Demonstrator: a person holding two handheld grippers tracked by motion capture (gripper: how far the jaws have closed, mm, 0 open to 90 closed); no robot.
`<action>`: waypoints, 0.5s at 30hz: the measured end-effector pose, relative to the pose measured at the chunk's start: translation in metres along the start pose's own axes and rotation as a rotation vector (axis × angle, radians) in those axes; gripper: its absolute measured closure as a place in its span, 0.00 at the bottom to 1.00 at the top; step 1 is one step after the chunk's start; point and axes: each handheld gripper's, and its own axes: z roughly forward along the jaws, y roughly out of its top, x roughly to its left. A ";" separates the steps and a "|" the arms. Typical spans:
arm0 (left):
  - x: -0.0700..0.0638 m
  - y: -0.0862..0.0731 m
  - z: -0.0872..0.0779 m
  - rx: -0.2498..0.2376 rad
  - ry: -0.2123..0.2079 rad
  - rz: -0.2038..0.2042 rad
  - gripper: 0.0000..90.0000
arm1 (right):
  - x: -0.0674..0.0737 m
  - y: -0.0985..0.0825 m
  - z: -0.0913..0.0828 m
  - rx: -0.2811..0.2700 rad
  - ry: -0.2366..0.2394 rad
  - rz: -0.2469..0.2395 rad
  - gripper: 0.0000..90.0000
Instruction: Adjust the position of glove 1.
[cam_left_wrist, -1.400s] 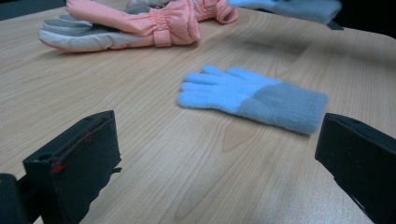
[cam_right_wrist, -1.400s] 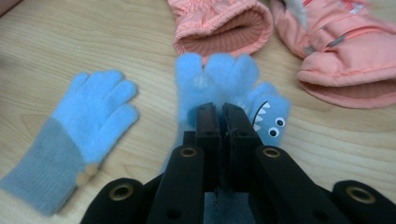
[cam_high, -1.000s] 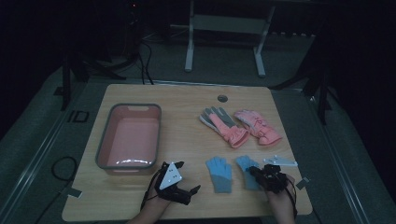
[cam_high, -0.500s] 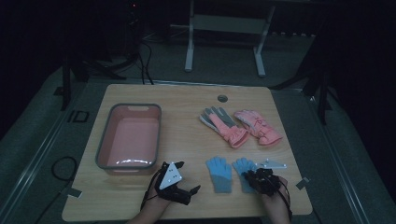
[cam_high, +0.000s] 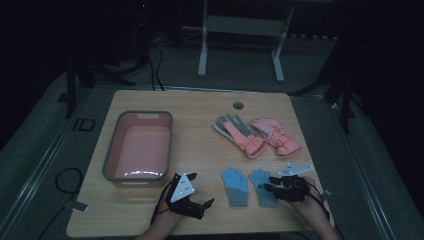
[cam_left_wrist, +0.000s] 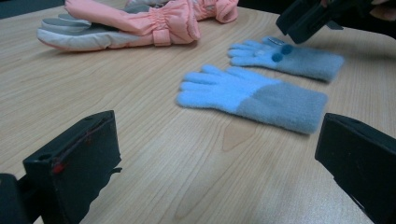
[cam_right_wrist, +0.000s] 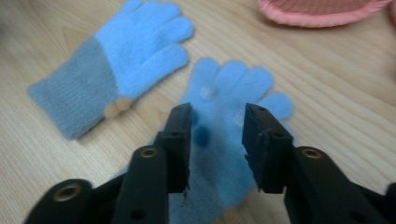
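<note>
With its jaws just opened and apart, the right gripper (cam_high: 268, 188) should drop squarely over the blue glove (cam_right_wrist: 233, 135) at twelve o'clock, then pinch only fabric off the desk (cam_high: 200, 145).

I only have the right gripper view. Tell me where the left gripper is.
Observer: The left gripper sits low at the table's near edge, left of the blue gloves, with its jaws wide open and nothing between them.
Operator: Report what is beyond it, further left.
Observer: A pink tub stands there, and nothing shows inside it.
Operator: Identify the pink thing at the top of my view.
Observer: It is one of two pink gloves that lie side by side behind the blue ones; the left one lies grey palm up.
</note>
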 end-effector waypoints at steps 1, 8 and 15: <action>0.000 0.000 0.000 0.000 0.000 0.000 0.00 | 0.001 0.000 0.003 0.006 0.006 -0.005 0.68; 0.000 0.000 0.000 -0.001 -0.001 -0.005 0.00 | 0.007 -0.007 0.020 0.027 0.009 -0.022 0.68; 0.000 0.000 0.000 0.002 0.001 -0.001 0.00 | 0.013 -0.012 0.020 0.009 -0.048 0.004 0.91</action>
